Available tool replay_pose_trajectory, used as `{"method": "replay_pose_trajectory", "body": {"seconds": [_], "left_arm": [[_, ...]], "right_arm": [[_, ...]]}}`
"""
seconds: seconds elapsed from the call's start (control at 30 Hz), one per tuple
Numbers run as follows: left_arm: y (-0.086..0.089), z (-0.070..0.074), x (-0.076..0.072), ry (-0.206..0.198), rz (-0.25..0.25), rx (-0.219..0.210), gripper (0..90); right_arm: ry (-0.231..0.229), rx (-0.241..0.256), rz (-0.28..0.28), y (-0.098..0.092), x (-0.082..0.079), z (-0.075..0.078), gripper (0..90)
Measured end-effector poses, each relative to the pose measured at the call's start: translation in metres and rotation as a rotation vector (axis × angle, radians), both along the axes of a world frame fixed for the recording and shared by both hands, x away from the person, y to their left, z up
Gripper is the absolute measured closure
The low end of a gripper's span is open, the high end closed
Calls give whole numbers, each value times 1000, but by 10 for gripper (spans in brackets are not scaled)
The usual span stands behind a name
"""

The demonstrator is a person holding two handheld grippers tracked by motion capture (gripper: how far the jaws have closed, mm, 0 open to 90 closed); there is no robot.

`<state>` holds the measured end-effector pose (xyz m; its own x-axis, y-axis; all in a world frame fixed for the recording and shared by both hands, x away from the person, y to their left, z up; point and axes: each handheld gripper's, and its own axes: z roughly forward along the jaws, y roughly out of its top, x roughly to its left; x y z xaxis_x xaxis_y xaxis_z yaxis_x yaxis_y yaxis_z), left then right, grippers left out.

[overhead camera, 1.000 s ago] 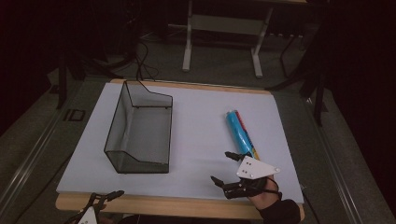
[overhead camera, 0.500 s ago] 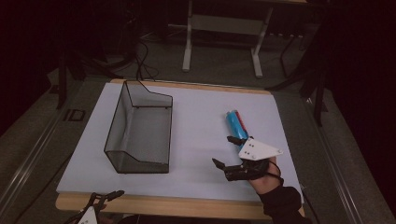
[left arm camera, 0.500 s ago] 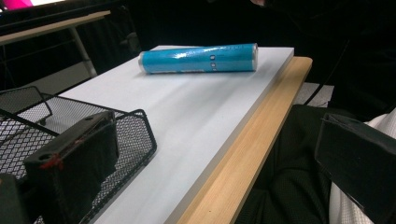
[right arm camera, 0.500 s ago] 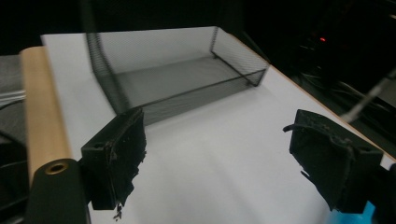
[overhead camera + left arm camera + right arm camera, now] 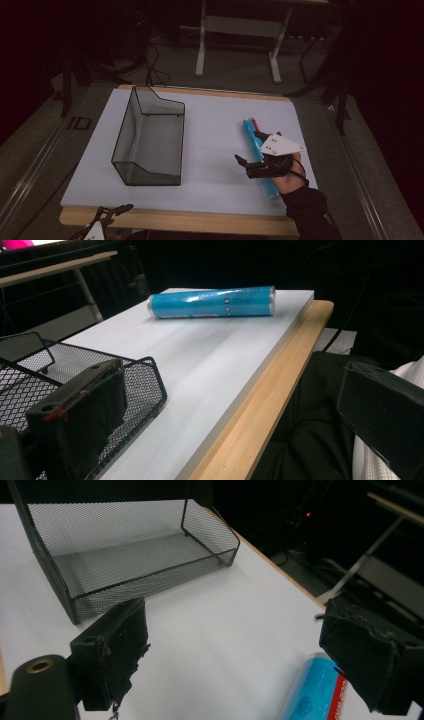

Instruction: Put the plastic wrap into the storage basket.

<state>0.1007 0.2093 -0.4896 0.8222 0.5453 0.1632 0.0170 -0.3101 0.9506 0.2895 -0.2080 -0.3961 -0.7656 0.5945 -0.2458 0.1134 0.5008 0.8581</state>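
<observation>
A blue cylindrical roll (image 5: 251, 133) lies on the white tabletop (image 5: 215, 115) at the right, its length running near to far, with a red strip at its far end. My right gripper (image 5: 248, 148) hovers over the roll's middle. Its jaws point left toward the black wire-mesh basket (image 5: 150, 145) and are open with nothing between them. In the right gripper view the roll (image 5: 315, 690) lies beside the right jaw, and the basket (image 5: 135, 555) is ahead. My left gripper (image 5: 112, 212) is open below the table's front left edge. Its view shows the roll (image 5: 212, 302) far off.
The table's wooden front edge (image 5: 200, 222) runs along the bottom. A dark-sleeved forearm (image 5: 307, 207) comes in at the lower right. White surface lies bare between the basket (image 5: 145, 375) and the roll. Table legs (image 5: 202, 45) stand on the floor beyond.
My right gripper has moved away from the front edge, along the blue roll toward its far end. The left gripper, basket and roll have stayed put.
</observation>
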Motion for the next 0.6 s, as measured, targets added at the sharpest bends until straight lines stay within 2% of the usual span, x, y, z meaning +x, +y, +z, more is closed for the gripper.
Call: {"method": "replay_pose_trajectory", "body": {"seconds": [0.07,0.1,0.17,0.2,0.23,0.27,0.3,0.43,0.53,0.6], "left_arm": [[0,0,0,1,-1,0,3],[0,0,0,1,-2,0,3],[0,0,0,0,-3,-1,3],[0,0,0,1,-4,0,3],[0,0,0,2,-3,0,3],[0,0,0,2,-3,-1,3],[0,0,0,2,-3,-1,3],[0,0,0,-7,1,-5,3],[0,0,0,-7,1,-6,3],[0,0,0,-6,0,-3,3]], "right_arm": [[7,8,-7,-1,3,0,113],[22,8,-28,-4,8,1,114],[6,12,-50,-7,11,1,119],[6,12,-50,-7,11,1,119],[25,13,-43,-8,14,2,118],[27,10,-69,-11,18,2,130],[27,10,-69,-11,18,2,130],[60,-9,-142,-16,31,-3,130],[73,-11,-169,-18,36,-6,109],[111,5,-212,-22,42,-10,108]]}}
